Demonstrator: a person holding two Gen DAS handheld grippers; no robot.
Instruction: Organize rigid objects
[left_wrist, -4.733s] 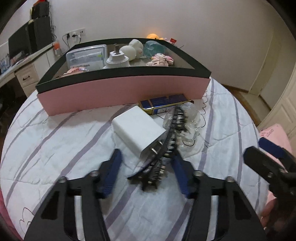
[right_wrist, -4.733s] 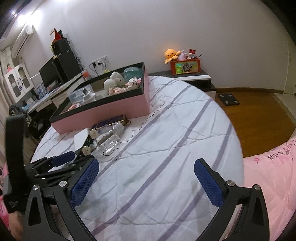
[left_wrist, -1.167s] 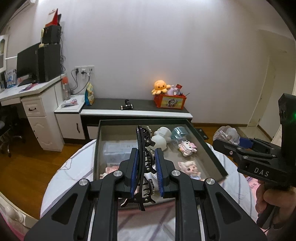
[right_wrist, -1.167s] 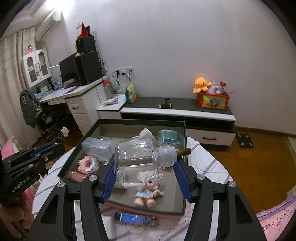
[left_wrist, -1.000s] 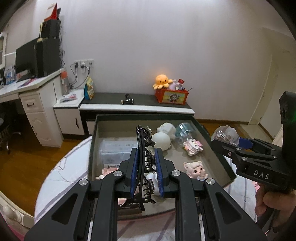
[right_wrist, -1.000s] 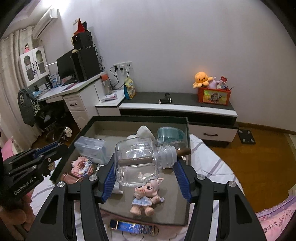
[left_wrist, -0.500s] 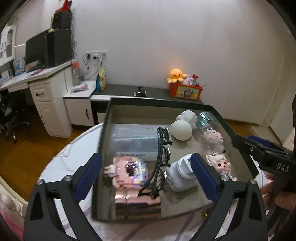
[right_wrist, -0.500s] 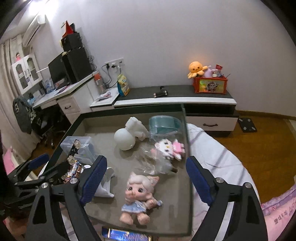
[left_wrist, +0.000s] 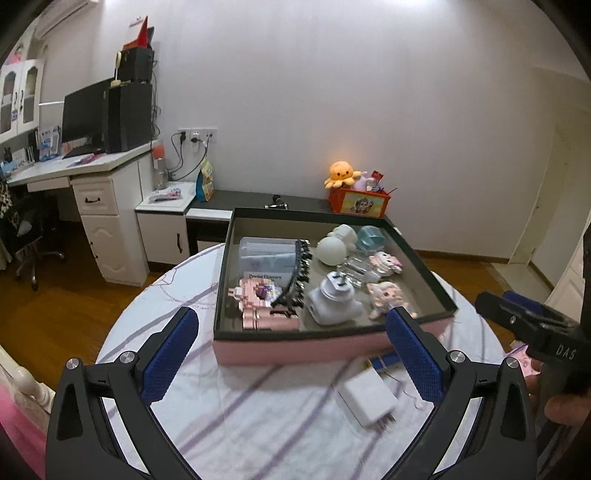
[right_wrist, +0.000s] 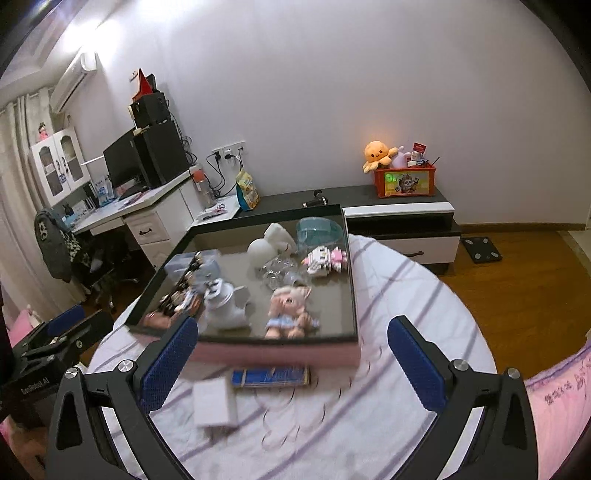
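Both the left gripper (left_wrist: 291, 354) and right gripper (right_wrist: 291, 360) are standing spread and empty, leaving the white charger (left_wrist: 367, 404) and blue case (right_wrist: 270, 376) lying near the box (left_wrist: 303, 349) for collection.

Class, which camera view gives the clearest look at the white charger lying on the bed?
The left wrist view: the charger is sharp, prongs visible. In the right wrist view the charger is a blurred white block.

Bedroom in a home. Round bed (right_wrist: 388, 295) with striped white sheet; white desk (left_wrist: 92, 173) bearing a monitor (left_wrist: 85, 118) and black speaker (left_wrist: 129, 114); low dark-topped cabinet (right_wrist: 399, 199) against a plain wall, carrying an orange octopus plush (right_wrist: 378, 153) and red toy box (right_wrist: 404, 181); wall air conditioner (right_wrist: 74, 79); wood floor (right_wrist: 535, 277).
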